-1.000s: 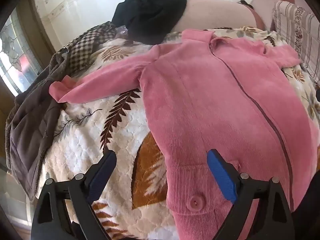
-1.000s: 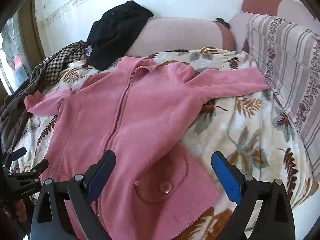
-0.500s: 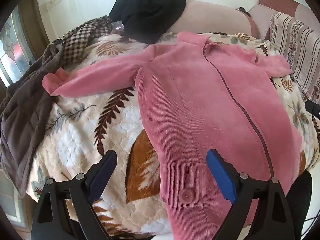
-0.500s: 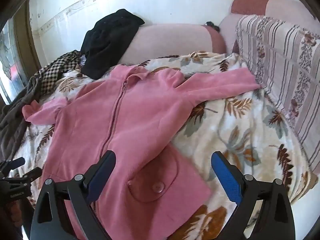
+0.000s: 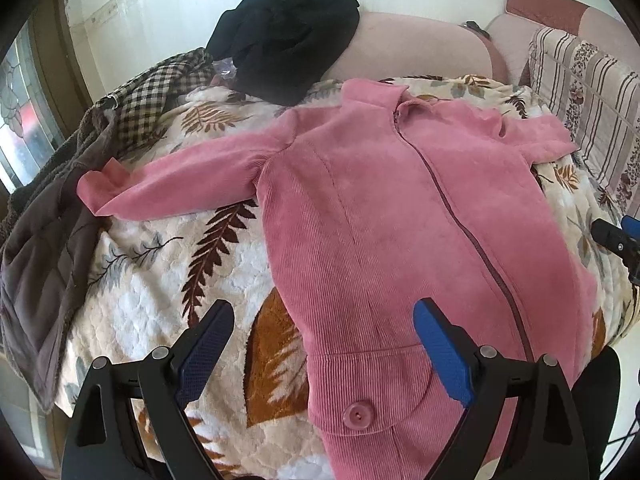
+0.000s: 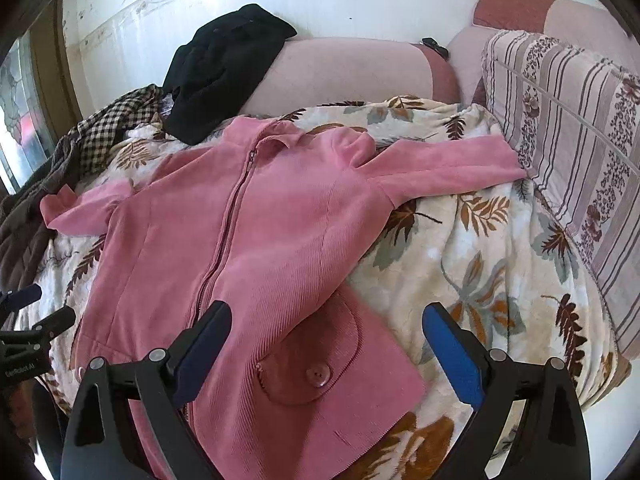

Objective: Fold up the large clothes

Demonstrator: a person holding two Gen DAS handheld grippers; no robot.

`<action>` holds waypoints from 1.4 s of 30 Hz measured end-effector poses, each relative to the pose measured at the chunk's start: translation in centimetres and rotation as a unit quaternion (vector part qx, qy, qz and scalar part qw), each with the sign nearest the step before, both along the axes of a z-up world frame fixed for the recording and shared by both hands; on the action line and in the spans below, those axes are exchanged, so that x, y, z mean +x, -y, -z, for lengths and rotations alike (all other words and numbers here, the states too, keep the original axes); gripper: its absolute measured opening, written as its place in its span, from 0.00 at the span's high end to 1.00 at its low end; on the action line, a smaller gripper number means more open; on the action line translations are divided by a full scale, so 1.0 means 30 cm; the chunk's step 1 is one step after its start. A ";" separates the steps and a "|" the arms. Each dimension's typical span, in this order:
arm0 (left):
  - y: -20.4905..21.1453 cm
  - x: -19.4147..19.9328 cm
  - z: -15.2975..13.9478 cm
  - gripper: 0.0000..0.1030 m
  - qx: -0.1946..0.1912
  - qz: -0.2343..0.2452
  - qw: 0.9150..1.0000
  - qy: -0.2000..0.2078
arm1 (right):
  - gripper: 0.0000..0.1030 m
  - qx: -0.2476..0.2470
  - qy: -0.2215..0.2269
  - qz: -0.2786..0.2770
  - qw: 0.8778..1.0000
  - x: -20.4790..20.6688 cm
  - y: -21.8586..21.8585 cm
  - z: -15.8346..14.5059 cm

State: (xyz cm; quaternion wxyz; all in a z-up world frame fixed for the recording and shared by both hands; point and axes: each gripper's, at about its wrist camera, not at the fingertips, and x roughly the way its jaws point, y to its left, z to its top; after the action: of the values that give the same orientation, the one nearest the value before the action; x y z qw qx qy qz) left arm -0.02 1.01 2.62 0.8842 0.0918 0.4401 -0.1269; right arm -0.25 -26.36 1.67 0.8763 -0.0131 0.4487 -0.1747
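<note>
A pink corduroy zip jacket (image 5: 380, 216) lies spread flat, front up, on a leaf-patterned blanket (image 5: 160, 280), both sleeves stretched out sideways. It also shows in the right wrist view (image 6: 248, 240). My left gripper (image 5: 324, 332) is open and empty, held above the jacket's left hem and buttoned pocket (image 5: 360, 414). My right gripper (image 6: 326, 336) is open and empty above the right hem pocket (image 6: 316, 374). Neither touches the cloth.
A black garment (image 5: 284, 36) drapes over the pink sofa back (image 5: 420, 52). A checked cloth (image 5: 148, 100) and a brown quilted coat (image 5: 44, 240) lie at the left. A striped cushion (image 6: 580, 140) stands at the right. A window (image 5: 20, 120) is far left.
Both grippers have pulled back and risen a little from the jacket, so more of it and the blanket shows. The jacket has not moved. Both stay open.
</note>
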 end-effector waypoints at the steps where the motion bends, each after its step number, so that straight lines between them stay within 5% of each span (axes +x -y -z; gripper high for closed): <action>1: 0.002 0.002 -0.002 0.11 0.002 0.000 1.000 0.002 | 0.06 -0.001 -0.001 -0.001 1.000 0.001 -0.005 0.000; 42: 0.022 -0.063 -0.017 0.10 0.011 0.003 1.000 0.007 | 0.06 -0.009 -0.037 -0.020 0.999 -0.036 -0.032 0.054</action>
State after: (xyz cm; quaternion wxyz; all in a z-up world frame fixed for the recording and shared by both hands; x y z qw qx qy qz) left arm -1.91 0.35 3.14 0.8859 0.1039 0.4346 -0.1245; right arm -1.33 -25.39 0.03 0.8623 -0.0362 0.4789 -0.1609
